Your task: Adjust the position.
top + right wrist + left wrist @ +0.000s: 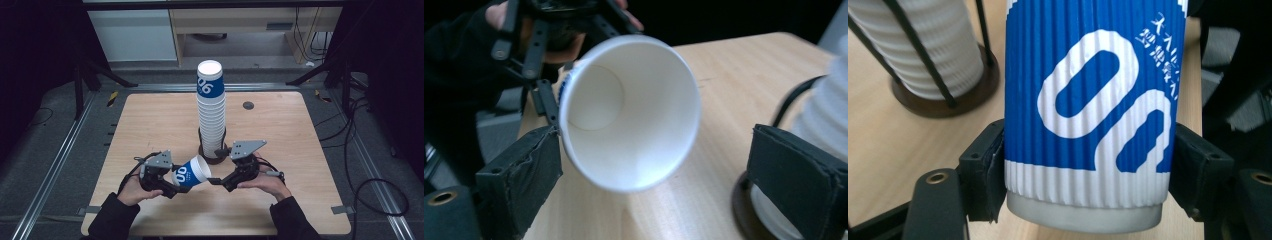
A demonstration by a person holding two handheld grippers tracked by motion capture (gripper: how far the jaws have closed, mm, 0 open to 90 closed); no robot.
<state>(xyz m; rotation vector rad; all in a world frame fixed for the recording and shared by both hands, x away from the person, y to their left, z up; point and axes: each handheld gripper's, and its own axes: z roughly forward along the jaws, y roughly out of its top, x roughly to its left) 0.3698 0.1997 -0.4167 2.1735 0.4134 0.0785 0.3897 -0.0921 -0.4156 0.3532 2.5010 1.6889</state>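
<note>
Now handover step: left gripper (172, 186) clamps blue paper cup (192, 172) near base; right gripper (216, 181) open, jaws clear of rim. Next: carry cup to cup stack (211, 112), seat it.

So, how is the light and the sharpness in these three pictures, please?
High view: table lit evenly, surroundings dark, the image soft, the cup stack bright at its top. Left gripper view: the blue cup sharp, its print readable, the stack in its holder behind slightly soft. Right gripper view: the cup's white inside bright, its rim a little blurred, the near pads out of focus, background black.
</note>
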